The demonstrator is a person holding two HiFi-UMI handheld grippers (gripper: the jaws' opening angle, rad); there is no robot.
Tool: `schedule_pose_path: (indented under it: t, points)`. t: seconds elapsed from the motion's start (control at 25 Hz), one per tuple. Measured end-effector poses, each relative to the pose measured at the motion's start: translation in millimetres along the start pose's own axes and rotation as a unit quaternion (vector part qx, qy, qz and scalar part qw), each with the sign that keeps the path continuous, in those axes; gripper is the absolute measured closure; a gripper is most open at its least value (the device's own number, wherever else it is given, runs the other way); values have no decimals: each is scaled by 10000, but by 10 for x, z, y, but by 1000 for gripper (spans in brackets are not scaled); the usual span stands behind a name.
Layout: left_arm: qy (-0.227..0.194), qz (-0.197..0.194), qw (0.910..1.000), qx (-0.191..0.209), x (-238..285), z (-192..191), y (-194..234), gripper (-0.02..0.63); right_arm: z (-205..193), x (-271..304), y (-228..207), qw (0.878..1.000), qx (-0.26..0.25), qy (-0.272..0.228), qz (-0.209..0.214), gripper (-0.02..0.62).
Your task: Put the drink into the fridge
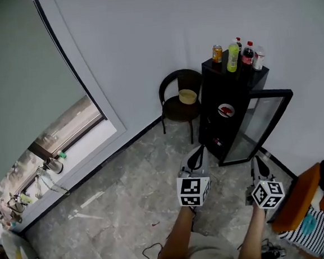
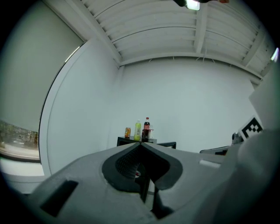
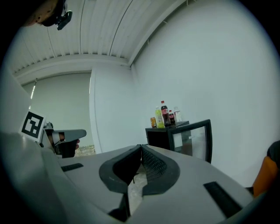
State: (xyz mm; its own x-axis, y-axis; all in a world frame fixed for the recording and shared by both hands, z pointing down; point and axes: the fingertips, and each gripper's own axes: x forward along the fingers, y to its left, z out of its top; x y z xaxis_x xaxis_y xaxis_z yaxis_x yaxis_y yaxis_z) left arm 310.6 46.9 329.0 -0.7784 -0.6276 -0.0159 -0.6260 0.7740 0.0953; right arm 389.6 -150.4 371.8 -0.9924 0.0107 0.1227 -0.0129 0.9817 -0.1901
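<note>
Reaching well starts low in the frame, where the left gripper [image 1: 196, 152] and right gripper [image 1: 258, 160] both have jaws together on nothing. Part one pair before the fridge [image 1: 223, 110], whose door [image 1: 264, 124] stands open, then take one of the drinks [image 1: 233, 56] on top, upper right.

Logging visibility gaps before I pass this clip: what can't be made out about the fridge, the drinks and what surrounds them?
- Fridge interior: head view, hidden by its own top and side wall.
- Drinks, their labels: too small in every view.
- Round thing on the chair: head view, too small to name.
- Orange and striped things: head view, cut off by the right edge.
</note>
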Motion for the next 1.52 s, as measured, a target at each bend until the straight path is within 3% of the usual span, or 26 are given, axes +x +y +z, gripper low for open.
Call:
schedule_pose_path:
  t: [0.2, 0.4, 0.52, 0.76, 0.96, 1.32, 1.52]
  points:
    - [-174, 131, 9997, 99, 351, 153, 500, 597, 135, 578, 158, 9997, -233, 66, 55, 588]
    - [-264, 52, 9996, -93, 673, 259, 1112, 597, 265, 1208, 396, 9992, -398, -8, 5, 588]
    - [-91, -71, 9998, -144, 895, 147, 1378, 597, 292, 1584, 439, 9994, -323, -113, 10, 588]
    - [243, -420, 9988, -72, 1323, -14, 1512, 597, 392, 1903, 215, 9983, -239, -269, -453, 588]
    - [396, -664, 9970, -56, 1650, -22, 1462, 597, 580, 2100, 57, 9969, -204, -520, -556, 588]
    - [655, -1428, 9871, 296, 2541, -226, 902, 597, 661, 2591, -639, 9945, -78, -562, -876, 588]
    - [827, -1724, 9798, 580, 3219, -214, 676, 597, 1011, 2972, -1038, 9906, 16, -813, -1100, 588]
